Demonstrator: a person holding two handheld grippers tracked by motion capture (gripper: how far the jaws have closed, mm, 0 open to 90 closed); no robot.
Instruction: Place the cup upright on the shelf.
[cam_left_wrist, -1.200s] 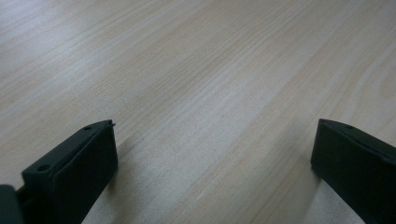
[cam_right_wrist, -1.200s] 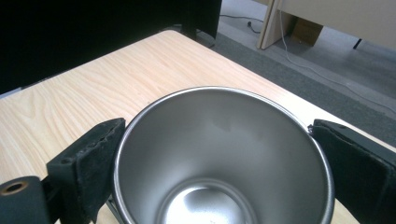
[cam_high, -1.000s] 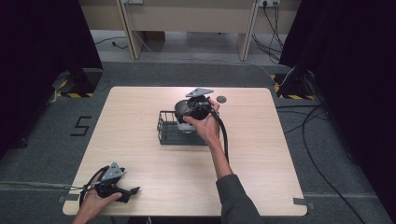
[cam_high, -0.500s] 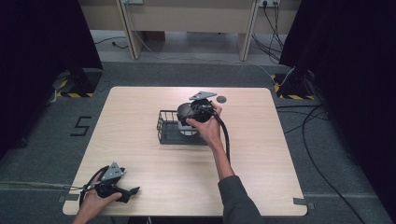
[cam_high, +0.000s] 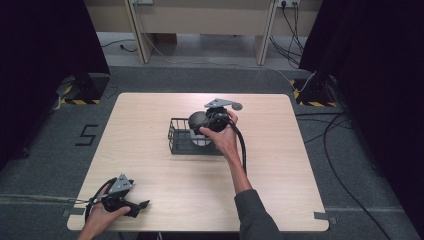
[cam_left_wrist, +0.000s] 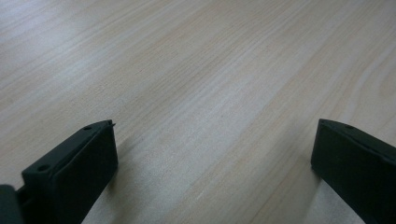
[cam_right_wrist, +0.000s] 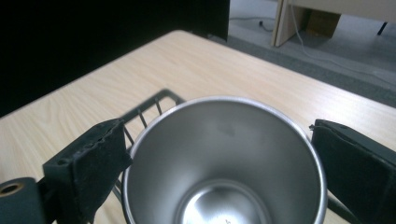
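Note:
A steel cup (cam_right_wrist: 224, 163) stands upright between the jaws of my right gripper (cam_right_wrist: 219, 154), its mouth facing the camera. The jaws have just been opening, and the pads (cam_right_wrist: 93, 158) sit right at the rim without clearly pressing on it. In the high view the right gripper (cam_high: 212, 121) hovers at the right end of a black wire basket (cam_high: 175, 136) in mid-table, with the cup (cam_high: 199, 131) inside the basket. My left gripper (cam_high: 142, 205) rests at the table's near left corner. Its jaws (cam_left_wrist: 215, 154) stand wide open over bare wood.
A small grey disc (cam_high: 237, 106) lies on the light wooden table (cam_high: 280, 165) just beyond the right gripper. Black cable trails from the right gripper along the forearm. Dark curtains and floor cables surround the table.
The right gripper has edged slightly to the right at the basket, with the cup still between its jaws. The left hand has kept still.

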